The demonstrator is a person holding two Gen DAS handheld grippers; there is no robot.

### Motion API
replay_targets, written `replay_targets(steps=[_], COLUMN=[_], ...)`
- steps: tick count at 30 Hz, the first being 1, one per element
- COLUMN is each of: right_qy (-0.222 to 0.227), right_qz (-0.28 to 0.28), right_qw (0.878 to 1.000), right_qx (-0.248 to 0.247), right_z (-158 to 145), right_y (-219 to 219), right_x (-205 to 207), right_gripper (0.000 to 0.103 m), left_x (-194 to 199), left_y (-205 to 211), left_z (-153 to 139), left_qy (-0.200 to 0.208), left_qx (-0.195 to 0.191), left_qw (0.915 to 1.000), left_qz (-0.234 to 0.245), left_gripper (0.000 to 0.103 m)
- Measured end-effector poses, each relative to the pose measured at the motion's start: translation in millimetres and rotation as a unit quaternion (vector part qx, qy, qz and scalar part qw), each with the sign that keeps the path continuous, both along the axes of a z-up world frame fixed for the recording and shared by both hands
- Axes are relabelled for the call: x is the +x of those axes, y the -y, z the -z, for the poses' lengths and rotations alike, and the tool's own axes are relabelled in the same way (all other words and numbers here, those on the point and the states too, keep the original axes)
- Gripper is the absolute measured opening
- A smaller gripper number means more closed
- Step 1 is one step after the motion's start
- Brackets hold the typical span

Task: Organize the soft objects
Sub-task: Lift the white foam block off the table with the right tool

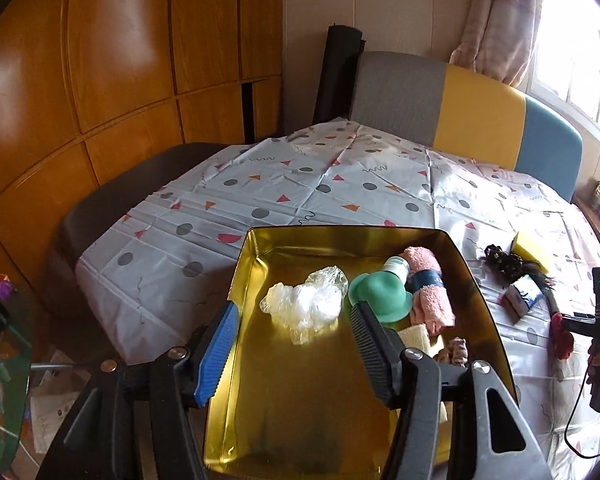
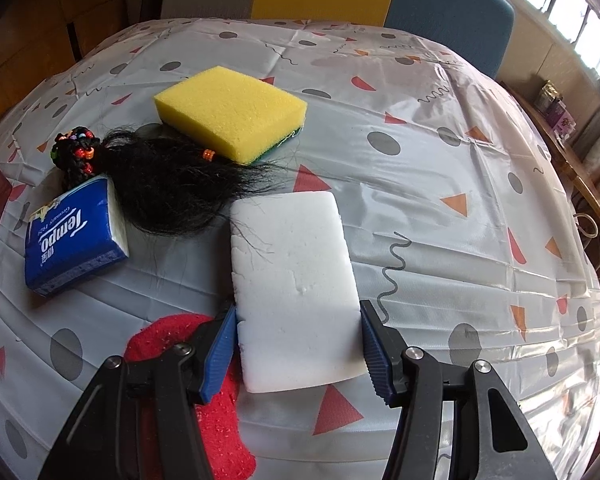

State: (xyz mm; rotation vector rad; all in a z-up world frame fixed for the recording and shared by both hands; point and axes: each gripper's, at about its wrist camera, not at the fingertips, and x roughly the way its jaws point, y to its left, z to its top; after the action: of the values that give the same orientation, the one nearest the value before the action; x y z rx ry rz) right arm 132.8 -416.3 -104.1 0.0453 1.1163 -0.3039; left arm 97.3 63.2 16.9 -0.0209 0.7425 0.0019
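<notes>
Left gripper [image 1: 294, 340] jaws apart, empty, over gold tray [image 1: 476, 280]; right gripper [image 2: 298, 344] jaws clamping white sponge [image 2: 292, 276]

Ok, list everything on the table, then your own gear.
tablecloth: one, white with coloured shapes, covering table
tray: one, gold, near table edge
plastic wrap: one, clear, in tray
rubber piece: one, green, in tray
rolled towel: one, pink, in tray
sponge: one, yellow, on tablecloth
hairpiece: one, black with beads, beside sponge
tissue pack: one, blue, touching hairpiece
foam block: one, white, near hairpiece
fabric: one, red, beside foam block
left gripper: one, black, jaws open over tray
right gripper: one, black, jaws closed on foam block
</notes>
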Motion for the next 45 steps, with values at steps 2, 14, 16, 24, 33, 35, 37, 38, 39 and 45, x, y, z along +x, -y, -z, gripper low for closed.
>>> replay_targets(steps=[2,14,16,24,33,35,37,38,39,45], right_qy=[0.005,0.007,0.008,0.013,0.015,0.023,0.040,0.051,0.062,0.125], right_qz=[0.001,0.016,0.018,0.023,0.038,0.051,0.071,0.080,0.086,0.046], right_qw=[1.000,1.000,1.000,0.998,0.997,0.997,0.995,0.994,0.993,0.990], right_qx=[-0.007,-0.019,-0.024,-0.052,-0.063,-0.061,-0.054,-0.051,-0.049,-0.046], right_z=[0.1,-0.4,-0.5,-1.3,-6.5,-13.0,-23.8,-30.4,-37.3,-88.8], right_y=[-1.4,-5.9,-7.5,-15.1,-22.1,-18.3,-12.8,-10.8,-9.9,-39.4], right_x=[-1.3,-4.9,-5.1,-6.2,-7.9,-10.1,-14.3,-16.6,-19.3,-27.2], right_gripper=[0.057,0.057,0.057,0.056,0.055,0.055,0.055,0.055,0.055,0.055], left_x=[-7.9,-31.8,-34.2,-41.0,-49.7,-51.3,-52.7,-53.0,-54.2,-60.2], left_y=[-2.1,-11.3,-13.4,-20.6,-30.8,-33.5,-35.7,-36.5,-37.0,-34.3], left_z=[-2.8,-5.8,-6.0,-5.9,-2.2,-1.6,-1.6,-1.9,-2.7,-7.9], left_qy=[0.002,0.002,0.002,0.001,-0.001,0.000,0.001,0.002,0.004,0.017], left_qx=[-0.002,-0.004,-0.006,-0.009,-0.004,-0.005,-0.005,-0.006,-0.006,-0.004], left_qw=[1.0000,0.9999,0.9999,0.9997,0.9995,0.9994,0.9993,0.9993,0.9992,0.9993], left_qz=[-0.003,-0.011,-0.013,-0.021,-0.032,-0.035,-0.037,-0.038,-0.039,-0.035], left_gripper=[0.060,0.059,0.060,0.060,0.059,0.059,0.059,0.059,0.060,0.059])
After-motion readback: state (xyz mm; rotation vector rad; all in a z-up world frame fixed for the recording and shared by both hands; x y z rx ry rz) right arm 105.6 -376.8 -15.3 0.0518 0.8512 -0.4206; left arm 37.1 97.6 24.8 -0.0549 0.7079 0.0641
